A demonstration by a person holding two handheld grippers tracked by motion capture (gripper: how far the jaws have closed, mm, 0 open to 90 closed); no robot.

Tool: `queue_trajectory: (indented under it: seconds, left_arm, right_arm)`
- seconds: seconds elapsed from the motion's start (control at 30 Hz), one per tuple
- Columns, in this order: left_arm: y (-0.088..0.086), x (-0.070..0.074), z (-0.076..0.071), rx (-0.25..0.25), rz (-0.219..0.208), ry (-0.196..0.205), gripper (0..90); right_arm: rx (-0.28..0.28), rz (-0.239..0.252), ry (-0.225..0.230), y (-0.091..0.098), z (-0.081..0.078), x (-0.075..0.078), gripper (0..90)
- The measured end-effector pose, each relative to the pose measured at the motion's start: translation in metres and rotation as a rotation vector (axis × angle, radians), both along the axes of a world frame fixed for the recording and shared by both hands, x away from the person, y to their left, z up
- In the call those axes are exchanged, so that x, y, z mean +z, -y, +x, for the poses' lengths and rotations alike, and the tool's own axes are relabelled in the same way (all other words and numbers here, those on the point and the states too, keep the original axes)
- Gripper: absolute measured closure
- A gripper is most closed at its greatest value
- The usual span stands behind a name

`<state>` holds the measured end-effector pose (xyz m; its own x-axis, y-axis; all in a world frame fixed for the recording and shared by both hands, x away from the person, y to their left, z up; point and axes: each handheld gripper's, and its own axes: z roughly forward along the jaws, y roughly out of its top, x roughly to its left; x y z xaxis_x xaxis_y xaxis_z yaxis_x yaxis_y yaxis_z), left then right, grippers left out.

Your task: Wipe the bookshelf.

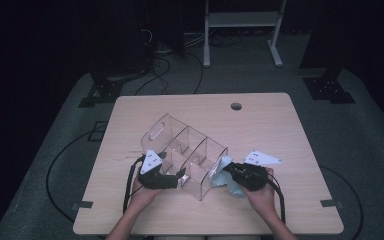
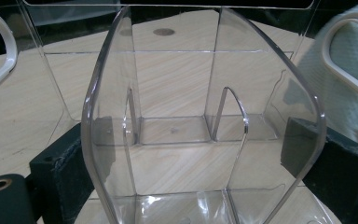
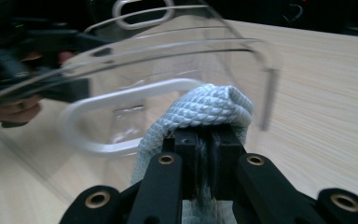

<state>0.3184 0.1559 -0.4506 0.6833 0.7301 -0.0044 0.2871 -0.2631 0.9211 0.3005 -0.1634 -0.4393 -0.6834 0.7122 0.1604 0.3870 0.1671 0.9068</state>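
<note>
1. Clear organizer (image 1: 185,150): a transparent plastic caddy with cut-out handles at both ends lay tipped on the wooden table (image 1: 280,130), near the person's edge and between the two hand-held tools. Its open top faced the left tool, so that the inside could be reached, by my reading, for wiping.

2. Left gripper (image 1: 172,181): its black jaws stood either side of one curved end wall, as the left gripper view showed, with the pads (image 2: 63,175) against the plastic. It appeared to be pinching that wall to steady the tipped organizer, though contact through the clear plastic was hard to confirm.

3. Right gripper (image 3: 208,154): jaws pressed together on a folded pale-blue cloth (image 3: 205,109) with a waffle weave. The bunched fold stood up beyond the jaw tips, forming a pad for rubbing, and lay against the organizer's other end beside the white-edged handle slot (image 3: 126,119). In the high view the cloth (image 1: 225,176) trailed onto the table under the tool.

4. Compartments: thin clear dividers (image 2: 228,116) split the interior into several cells. All looked empty; only the table's grain showed through them.

5. Farther off: a round cable hole (image 1: 236,106) sat near the table's far edge, with a white frame (image 1: 242,30) on the dim floor beyond.
</note>
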Motion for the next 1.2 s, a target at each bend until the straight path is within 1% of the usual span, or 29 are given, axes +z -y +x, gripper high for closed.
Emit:
queue_trajectory:
  seconds: [0.13, 0.2, 0.27, 0.3, 0.33, 0.37, 0.5, 0.57, 0.6, 0.67, 0.73, 0.77, 0.83, 0.87, 0.93, 1.07, 1.13, 1.2]
  left_arm:
    - [-0.001, -0.001, 0.0, 0.003, -0.006, -0.004, 5.8]
    - [-0.001, 0.0, 0.0, 0.01, -0.004, -0.002, 5.8]
    - [-0.002, 0.0, 0.001, 0.013, -0.002, -0.002, 5.9]
    - [-0.002, -0.001, 0.001, 0.012, -0.005, -0.002, 5.9]
    - [-0.003, 0.0, 0.001, 0.011, -0.005, -0.002, 6.3]
    - [-0.003, 0.0, 0.001, 0.01, -0.004, -0.002, 6.4]
    - [-0.002, 0.0, 0.001, 0.01, -0.002, 0.001, 6.4]
    - [-0.001, 0.0, 0.001, 0.013, -0.002, 0.002, 6.3]
    - [-0.001, 0.0, 0.001, 0.014, -0.003, 0.002, 6.3]
    - [-0.001, -0.001, 0.001, 0.019, -0.003, 0.001, 6.1]
    - [-0.003, -0.001, 0.001, 0.023, -0.008, -0.001, 6.2]
    - [-0.003, -0.001, 0.001, 0.02, -0.007, -0.001, 6.3]
    - [-0.003, 0.0, 0.001, 0.015, -0.001, 0.001, 6.6]
    - [-0.004, 0.0, 0.001, 0.012, 0.0, 0.001, 6.7]
    - [-0.005, -0.001, 0.001, 0.011, -0.003, 0.001, 6.7]
    - [-0.005, -0.001, 0.001, 0.01, -0.002, 0.001, 6.6]
    - [-0.005, -0.001, 0.001, 0.009, -0.003, 0.002, 6.6]
    - [-0.004, -0.001, 0.001, 0.01, -0.003, 0.002, 6.7]
  right_arm:
    - [0.033, -0.006, 0.014, -0.012, -0.01, 0.002, 83.2]
    - [0.051, 0.004, 0.005, -0.016, -0.015, 0.002, 83.2]
    - [0.088, -0.017, 0.018, -0.024, -0.022, 0.001, 83.1]
    - [0.097, -0.028, 0.025, -0.028, -0.025, 0.001, 83.1]
    - [0.099, -0.037, 0.033, -0.029, -0.025, 0.002, 83.2]
    - [0.101, -0.035, 0.026, -0.028, -0.023, 0.002, 83.1]
    - [0.048, -0.004, 0.003, -0.017, -0.009, -0.001, 83.1]
    - [0.038, -0.004, 0.005, -0.016, -0.009, -0.001, 83.1]
    - [0.044, -0.004, 0.005, -0.017, -0.011, -0.001, 83.1]
    - [0.076, -0.004, 0.006, -0.023, -0.017, -0.001, 83.2]
    - [0.102, -0.014, 0.017, -0.029, -0.024, -0.001, 83.3]
    - [0.112, -0.017, 0.018, -0.03, -0.026, -0.001, 83.3]
    - [0.118, -0.014, 0.013, -0.028, -0.024, -0.002, 83.3]
    - [0.107, -0.015, 0.009, -0.025, -0.022, -0.003, 83.3]
    - [0.067, -0.024, 0.004, -0.017, -0.016, -0.005, 83.4]
    - [-0.011, -0.002, -0.03, 0.003, -0.002, -0.011, 83.5]
    - [-0.038, 0.012, -0.045, 0.009, 0.004, -0.012, 83.5]
    - [-0.053, 0.011, -0.056, 0.011, 0.011, -0.013, 83.5]
